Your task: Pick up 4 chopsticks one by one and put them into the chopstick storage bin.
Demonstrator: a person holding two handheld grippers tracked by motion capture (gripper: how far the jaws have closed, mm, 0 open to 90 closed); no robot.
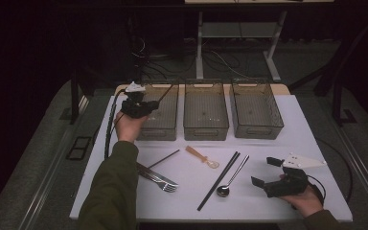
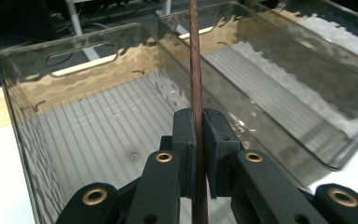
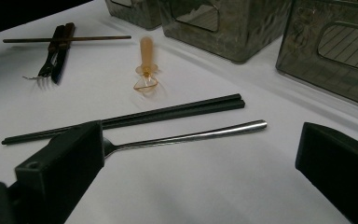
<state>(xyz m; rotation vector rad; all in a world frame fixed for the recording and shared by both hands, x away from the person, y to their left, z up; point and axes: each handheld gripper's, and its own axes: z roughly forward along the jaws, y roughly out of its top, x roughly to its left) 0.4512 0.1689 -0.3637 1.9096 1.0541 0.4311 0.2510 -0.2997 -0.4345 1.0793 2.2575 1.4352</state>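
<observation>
Clamped between the pads of the left gripper (image 2: 196, 140) is a brown chopstick (image 2: 196, 70), held upright over the leftmost bin (image 1: 159, 113) of three at the table's far edge. Nothing stands between stick and bin. Nearer the person, the right gripper (image 1: 268, 171) rests with jaws wide apart and empty beside a steel spoon (image 3: 186, 136) and black chopsticks (image 3: 135, 117). Its own view also shows a second brown chopstick (image 3: 67, 38) lying across the forks (image 3: 56, 53), and an amber spoon (image 3: 146, 65).
</observation>
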